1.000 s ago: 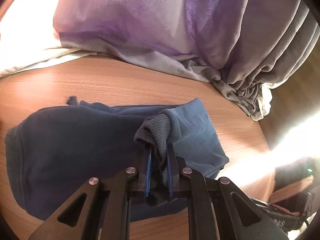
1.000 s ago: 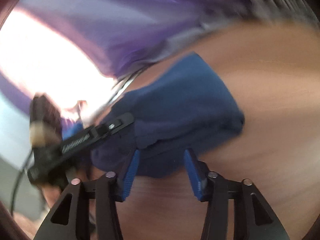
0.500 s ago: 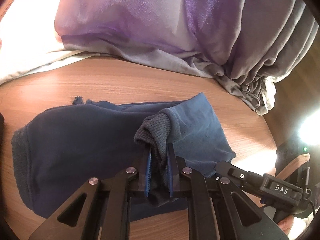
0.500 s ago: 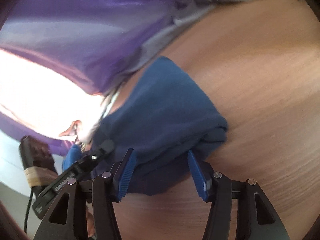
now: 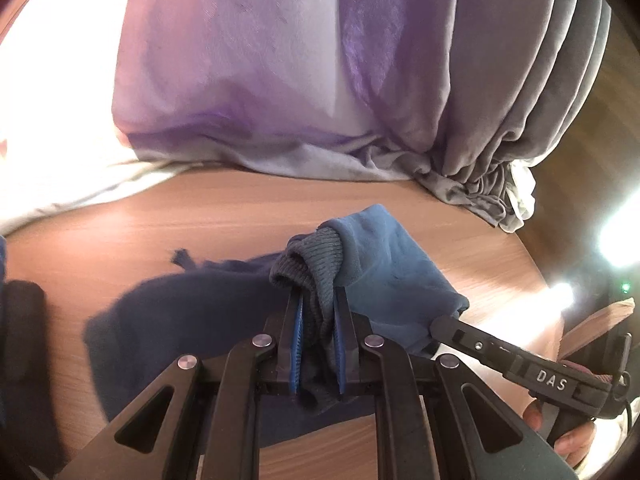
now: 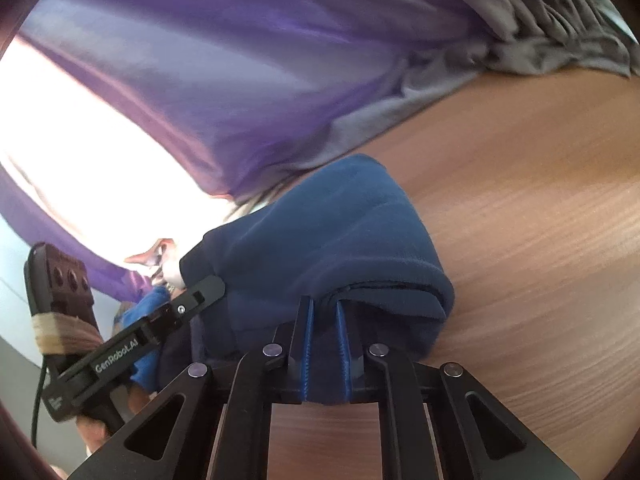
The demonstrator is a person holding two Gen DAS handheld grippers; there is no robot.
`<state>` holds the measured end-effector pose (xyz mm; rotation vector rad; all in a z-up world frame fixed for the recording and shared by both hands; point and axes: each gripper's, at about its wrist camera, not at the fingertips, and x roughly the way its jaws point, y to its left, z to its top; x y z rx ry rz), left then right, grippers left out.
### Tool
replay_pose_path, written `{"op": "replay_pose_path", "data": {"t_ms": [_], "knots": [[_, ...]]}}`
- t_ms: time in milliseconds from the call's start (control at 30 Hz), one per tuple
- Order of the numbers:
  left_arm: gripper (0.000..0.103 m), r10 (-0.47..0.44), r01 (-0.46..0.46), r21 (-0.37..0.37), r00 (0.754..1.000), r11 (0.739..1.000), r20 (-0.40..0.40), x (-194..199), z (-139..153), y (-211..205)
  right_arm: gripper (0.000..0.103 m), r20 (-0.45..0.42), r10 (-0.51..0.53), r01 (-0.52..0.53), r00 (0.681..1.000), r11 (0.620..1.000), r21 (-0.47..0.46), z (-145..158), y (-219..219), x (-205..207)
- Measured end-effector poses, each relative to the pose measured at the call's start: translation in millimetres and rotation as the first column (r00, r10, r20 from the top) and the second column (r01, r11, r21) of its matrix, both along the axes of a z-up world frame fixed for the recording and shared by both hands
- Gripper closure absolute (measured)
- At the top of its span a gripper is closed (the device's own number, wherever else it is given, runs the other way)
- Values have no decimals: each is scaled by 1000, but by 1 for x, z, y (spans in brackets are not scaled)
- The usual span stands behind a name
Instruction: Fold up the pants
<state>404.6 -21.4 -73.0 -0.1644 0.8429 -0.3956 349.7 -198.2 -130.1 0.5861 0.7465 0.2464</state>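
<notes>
In your left wrist view the pants (image 5: 192,320) smear into blur toward the table's (image 5: 160,232) left edge, so their outline there cannot be read. Your left tongs (image 5: 318,320) cover the ribbed cuff (image 5: 316,264) where the blue pads meet it. In your right wrist view the right tongs (image 6: 326,332) hide the fold they are closing on, and the lower frame edge cuts off the cloth.
</notes>
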Motion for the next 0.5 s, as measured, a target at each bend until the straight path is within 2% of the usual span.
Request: {"op": "replay_pose_path", "data": {"t_ms": [200, 367, 500], "knots": [[89, 29, -29, 36, 1000, 999, -5, -3, 12, 39, 91, 44, 65, -63, 997, 997, -34, 17, 39, -3], [89, 55, -52, 85, 998, 995, -31, -5, 4, 66, 91, 43, 128, -126, 991, 991, -47, 14, 71, 1], [88, 69, -63, 85, 995, 994, -66, -4, -11, 87, 91, 25, 178, -176, 984, 982, -72, 6, 96, 6]]}}
